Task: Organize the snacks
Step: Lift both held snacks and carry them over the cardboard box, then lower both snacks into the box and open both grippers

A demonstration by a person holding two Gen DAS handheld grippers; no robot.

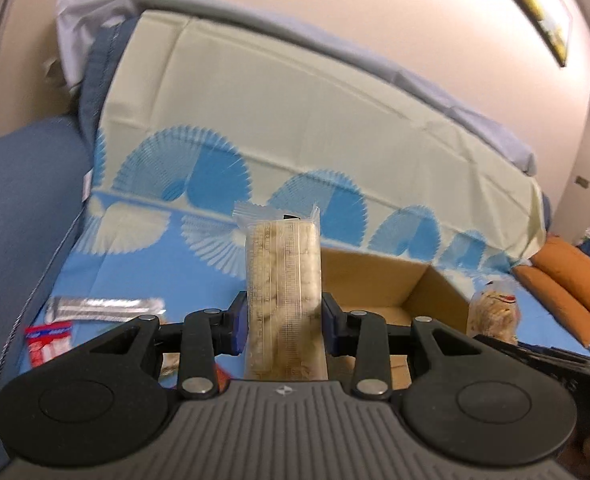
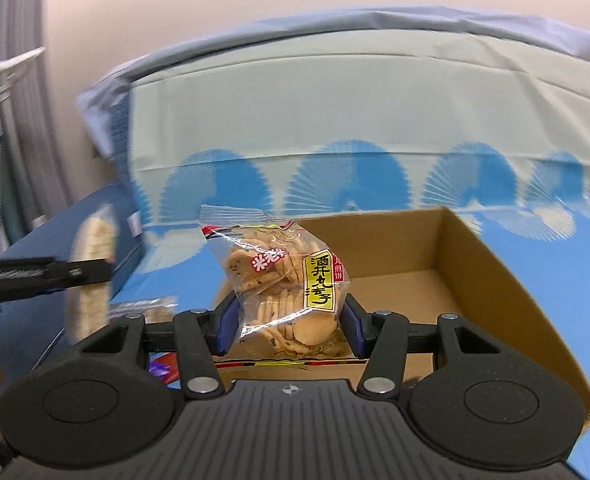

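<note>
Between the blue pads of the left gripper [image 1: 283, 322] stood a tall clear packet of pale crackers [image 1: 282, 300], upright and clamped at its lower half; fine print ran down the wrapper, too small to read. Left of that gripper and a little below it, a silvery foil packet [image 1: 103, 307] and a red-and-white packet [image 1: 49, 342] lay flat on the blue sheet [image 1: 135, 272], their lettering blurred. Just behind and to the right of the same gripper sat an open cardboard box [image 1: 435, 300].

Seen from the right wrist, the right gripper [image 2: 289, 326] was closed on a clear bag of round biscuits [image 2: 279, 280], squeezed at its lower part. A yellow label ran down the bag's front with black Chinese characters, a red-and-white mark beside it; I cannot read them surely. Directly ahead of this gripper and stretching to its right was the cardboard box [image 2: 475, 264], its floor bare where it showed. Off to this gripper's left the other gripper's black fingers crossed the cracker packet, both blurred.

All of it rested on a sofa or bed under a cloth printed with blue and white fans; behind rose a pale cushion [image 1: 295, 112] against a cream wall, with orange cushions [image 1: 567, 288] far right of the left gripper.
</note>
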